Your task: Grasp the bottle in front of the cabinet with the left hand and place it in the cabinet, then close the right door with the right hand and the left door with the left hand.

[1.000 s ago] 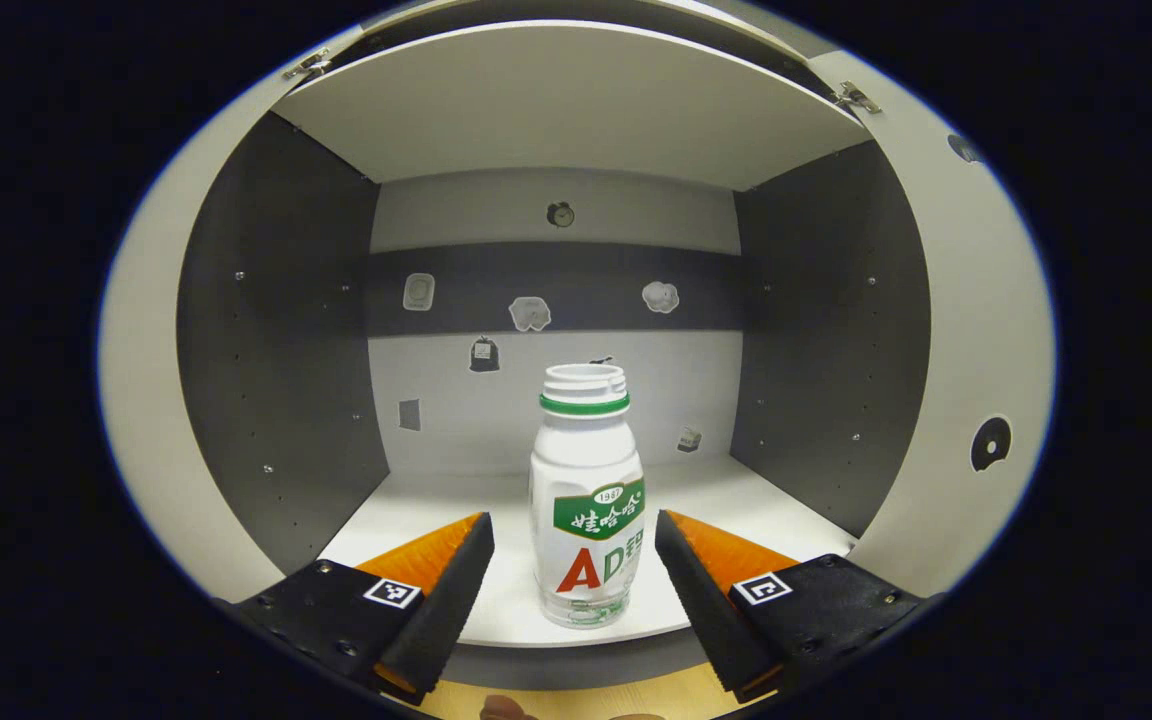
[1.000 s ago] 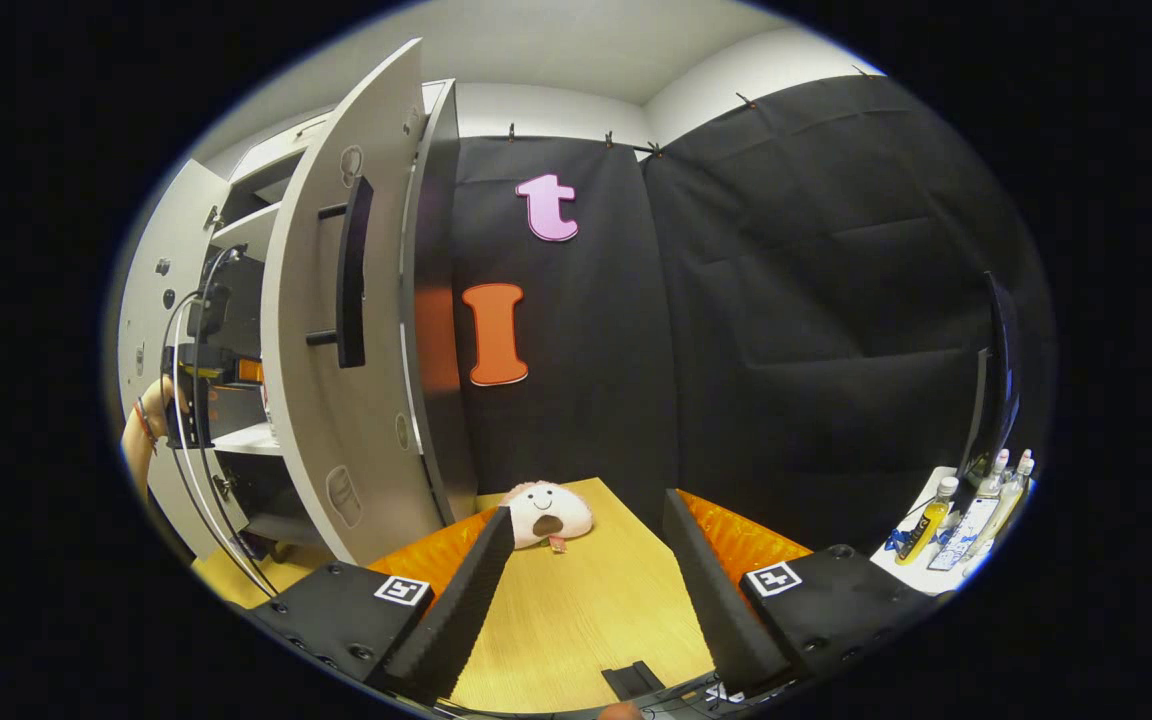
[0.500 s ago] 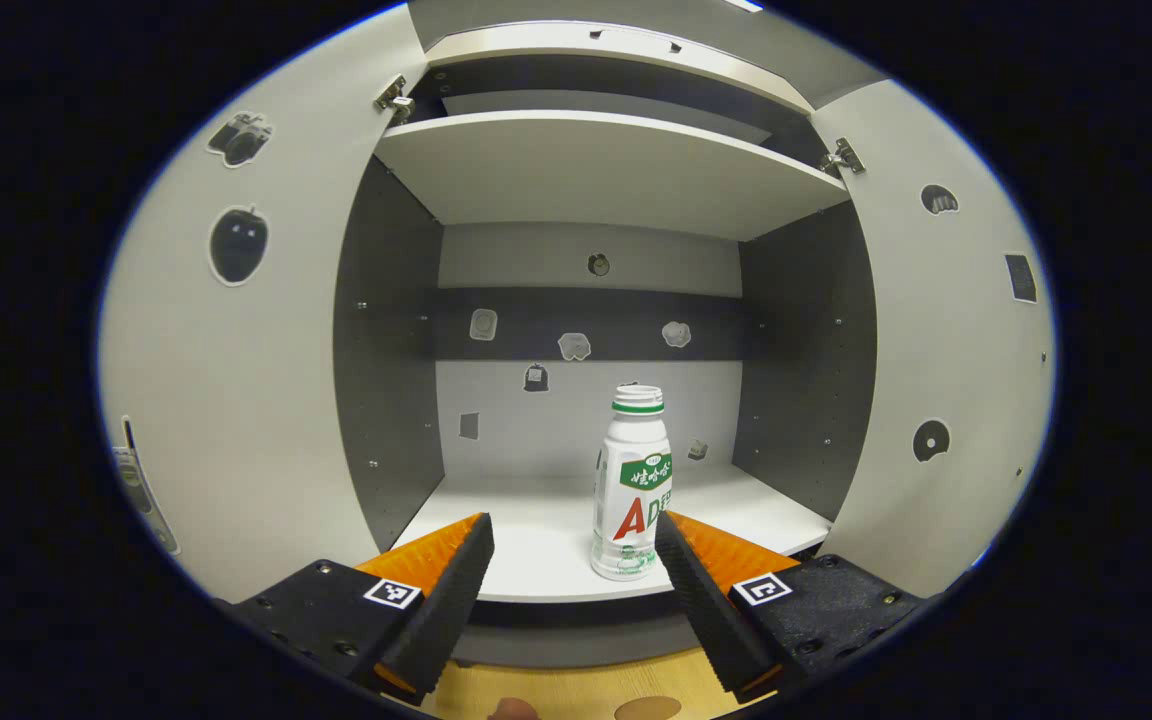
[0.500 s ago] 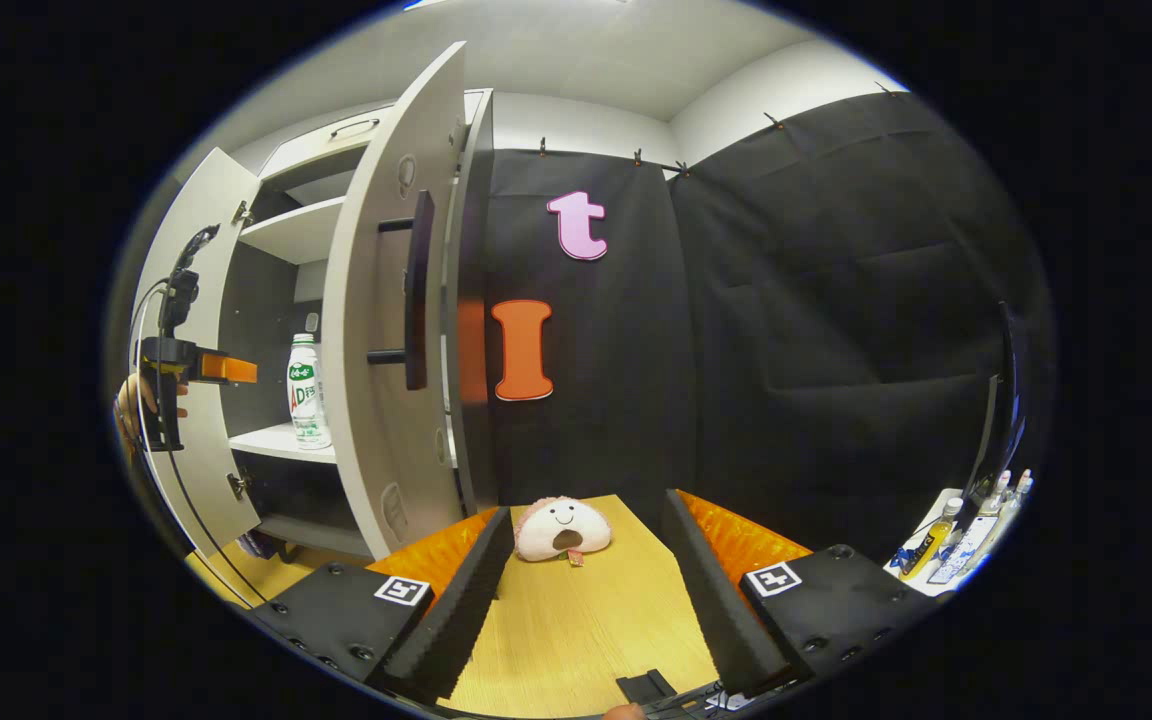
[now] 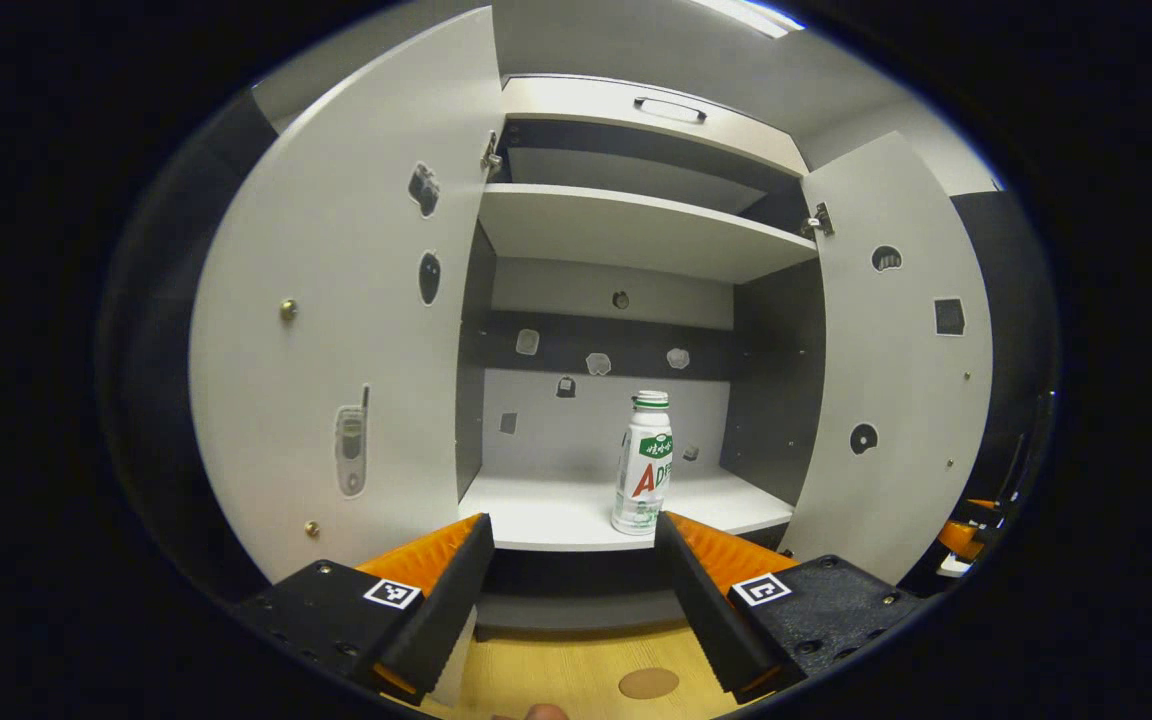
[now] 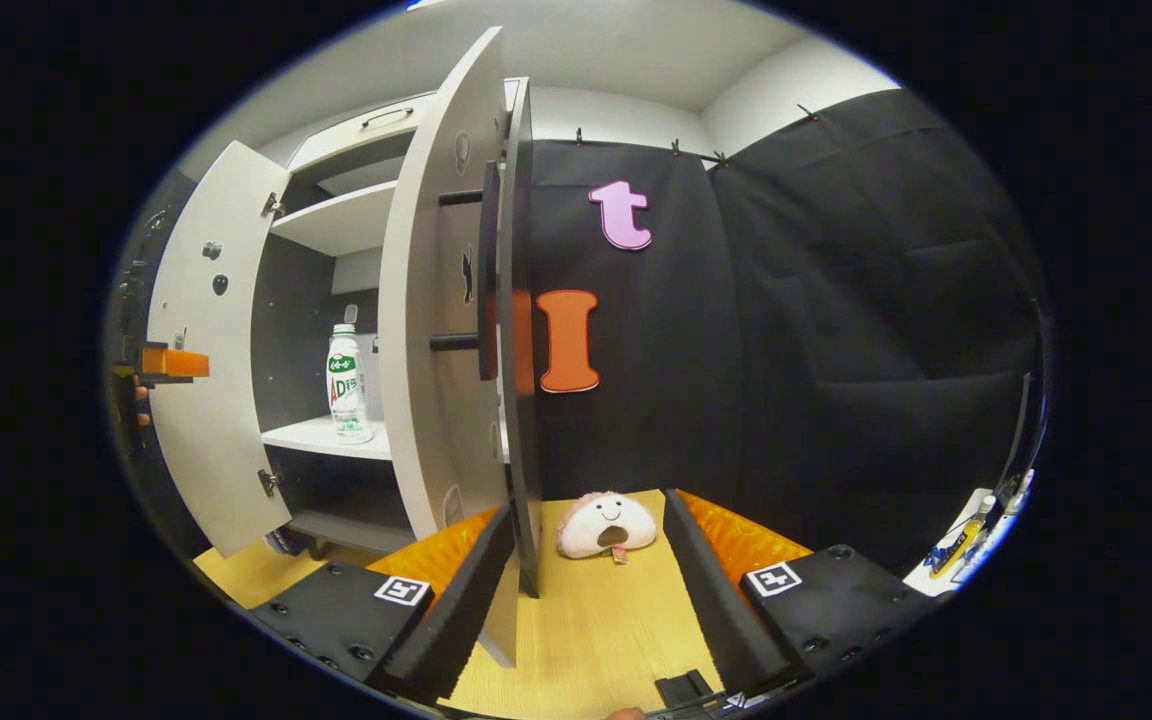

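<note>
Left gripper view: the left gripper [image 5: 573, 555] is spread wide with nothing between its fingers, well apart from the bottle [image 5: 644, 462]. The bottle stands upright on the white shelf [image 5: 546, 515] inside the cabinet [image 5: 636, 225], toward the right side. Both doors are swung open, the left door [image 5: 336, 330] and the right door [image 5: 901, 380]. In the right gripper view, the right gripper [image 6: 588, 560] is also wide open and empty, above the wooden table [image 6: 596, 630], with the right door's edge just beside its left finger. A plush toy [image 6: 604, 523] lies on the table.
</note>
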### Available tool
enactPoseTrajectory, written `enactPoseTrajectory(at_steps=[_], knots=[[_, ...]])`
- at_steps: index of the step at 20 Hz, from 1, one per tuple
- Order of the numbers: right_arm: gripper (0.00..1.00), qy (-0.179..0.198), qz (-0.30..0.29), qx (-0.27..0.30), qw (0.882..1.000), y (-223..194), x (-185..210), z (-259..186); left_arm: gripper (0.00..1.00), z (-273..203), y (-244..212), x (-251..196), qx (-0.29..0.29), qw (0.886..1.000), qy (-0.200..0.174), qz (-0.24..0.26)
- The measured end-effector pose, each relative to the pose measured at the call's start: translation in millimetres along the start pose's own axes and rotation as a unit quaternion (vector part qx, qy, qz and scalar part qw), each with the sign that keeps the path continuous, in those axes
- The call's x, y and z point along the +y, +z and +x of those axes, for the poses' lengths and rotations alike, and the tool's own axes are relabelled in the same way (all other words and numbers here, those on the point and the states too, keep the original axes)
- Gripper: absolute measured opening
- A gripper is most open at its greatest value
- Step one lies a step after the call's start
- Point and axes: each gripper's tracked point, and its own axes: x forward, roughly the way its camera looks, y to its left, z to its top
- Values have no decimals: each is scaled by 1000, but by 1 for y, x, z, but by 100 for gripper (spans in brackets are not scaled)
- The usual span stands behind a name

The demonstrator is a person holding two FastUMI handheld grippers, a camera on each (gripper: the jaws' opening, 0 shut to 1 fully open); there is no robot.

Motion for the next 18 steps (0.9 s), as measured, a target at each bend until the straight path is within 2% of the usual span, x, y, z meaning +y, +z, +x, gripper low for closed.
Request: enactPoseTrajectory(at_steps=[8, 18], knots=[[99, 6, -5, 17, 1000, -7, 12, 13, 95, -72, -4, 49, -28, 999, 28, -6], [97, -8, -5, 22, 1000, -16, 18, 17, 95, -111, -31, 94, -33, 998, 51, 2]])
